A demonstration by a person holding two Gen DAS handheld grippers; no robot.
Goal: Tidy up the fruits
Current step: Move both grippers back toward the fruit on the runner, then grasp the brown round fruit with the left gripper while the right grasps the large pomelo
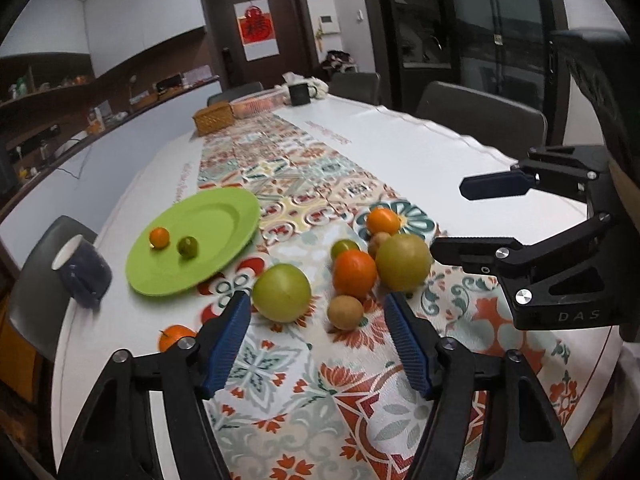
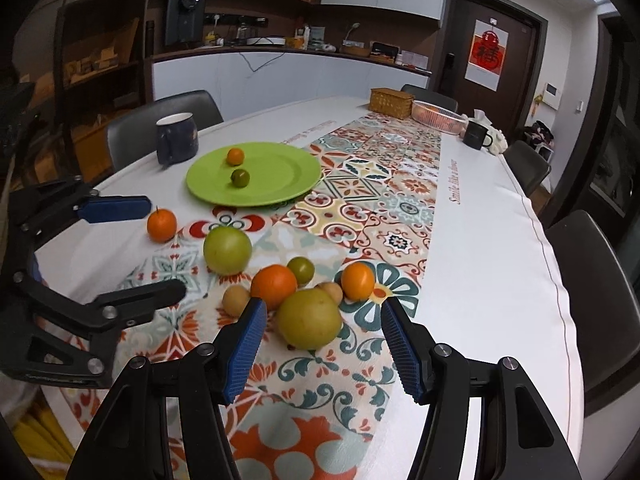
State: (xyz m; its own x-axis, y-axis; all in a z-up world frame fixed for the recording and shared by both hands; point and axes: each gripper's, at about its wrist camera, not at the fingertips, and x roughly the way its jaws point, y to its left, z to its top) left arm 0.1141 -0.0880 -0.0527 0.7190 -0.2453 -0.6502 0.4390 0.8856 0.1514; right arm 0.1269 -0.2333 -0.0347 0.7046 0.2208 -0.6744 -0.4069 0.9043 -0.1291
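Fruits lie loose on the patterned runner [image 2: 360, 216] of the white desk [image 2: 492, 248], most in 1 cluster near both claws. The left claw [image 1: 316, 344] tilts down toward the desk, its 2 blue pads apart and gripping nothing, with a large green fruit [image 1: 281, 293] and a small brown fruit [image 1: 345, 312] just ahead of the gap between them. The right claw [image 2: 324, 344] tilts down likewise, pads apart and empty, with a large yellow-green fruit [image 2: 309, 319] lying just ahead between its fingertips. Behind that fruit sits a round orange [image 2: 274, 286], touching it or nearly so, flanked by a smaller orange [image 2: 357, 281] and a small dark green fruit [image 2: 301, 269]. A green plate [image 2: 280, 188] stands farther back, carrying 1 tiny orange [image 2: 235, 156] and 1 tiny green fruit [image 2: 240, 178], slightly apart. Another small orange [image 2: 161, 225] lies alone on the white cloth beside the runner. A dark mug [image 2: 176, 138] stands behind the plate.
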